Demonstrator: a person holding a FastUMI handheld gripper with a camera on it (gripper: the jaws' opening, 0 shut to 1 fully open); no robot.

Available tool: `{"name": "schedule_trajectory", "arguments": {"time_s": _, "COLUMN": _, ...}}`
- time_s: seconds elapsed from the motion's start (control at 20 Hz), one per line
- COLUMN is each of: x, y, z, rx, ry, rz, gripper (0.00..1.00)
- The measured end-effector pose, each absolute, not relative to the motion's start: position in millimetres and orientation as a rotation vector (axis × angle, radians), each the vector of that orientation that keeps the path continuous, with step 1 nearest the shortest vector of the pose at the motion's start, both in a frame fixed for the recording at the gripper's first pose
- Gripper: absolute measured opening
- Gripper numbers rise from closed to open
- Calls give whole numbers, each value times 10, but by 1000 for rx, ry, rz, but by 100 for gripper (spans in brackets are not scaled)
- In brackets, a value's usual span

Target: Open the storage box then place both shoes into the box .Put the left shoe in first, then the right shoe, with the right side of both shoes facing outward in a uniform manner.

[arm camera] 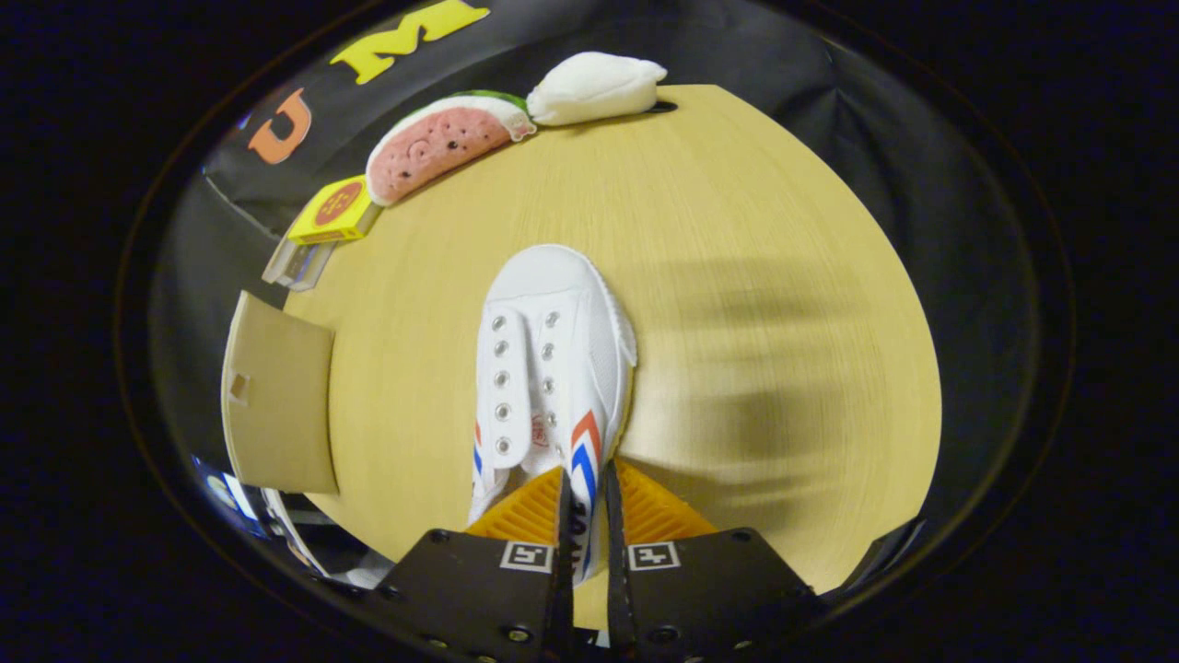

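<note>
The heel of the white shoe [553, 368] is hidden behind the fingers of the gripper [586, 516], clamped on its side wall.

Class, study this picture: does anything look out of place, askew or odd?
Nothing stands out. The gripper is shut on the white shoe's side wall, toe pointing ahead over the wooden table. The shoe has no laces.

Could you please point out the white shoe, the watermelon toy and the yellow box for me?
shoe [553, 304]: gripper view, on the toe cap; fingers [525, 511] clamp its side wall.
watermelon toy [442, 143]: gripper view, on the pink flesh.
yellow box [333, 212]: gripper view, on the top face.
</note>
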State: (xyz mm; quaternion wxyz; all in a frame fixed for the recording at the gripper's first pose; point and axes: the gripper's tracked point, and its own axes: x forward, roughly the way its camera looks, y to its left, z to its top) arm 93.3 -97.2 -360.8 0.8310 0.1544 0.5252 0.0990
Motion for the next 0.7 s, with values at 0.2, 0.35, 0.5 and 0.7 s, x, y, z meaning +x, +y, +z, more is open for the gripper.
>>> {"name": "schedule_trajectory", "arguments": {"time_s": 0.2, "x": 892, "y": -895, "z": -3543, "rx": 429, "ry": 1104, "rz": 181, "gripper": 1}}
{"name": "schedule_trajectory", "arguments": {"time_s": 0.35, "x": 790, "y": -808, "z": -3445, "rx": 440, "ry": 1094, "rz": 181, "gripper": 1}}
{"name": "schedule_trajectory", "arguments": {"time_s": 0.5, "x": 711, "y": -650, "z": -3282, "rx": 428, "ry": 1072, "rz": 188, "gripper": 1}}
{"name": "schedule_trajectory", "arguments": {"time_s": 0.7, "x": 557, "y": -250, "z": -2869, "rx": 448, "ry": 1039, "rz": 228, "gripper": 1}}
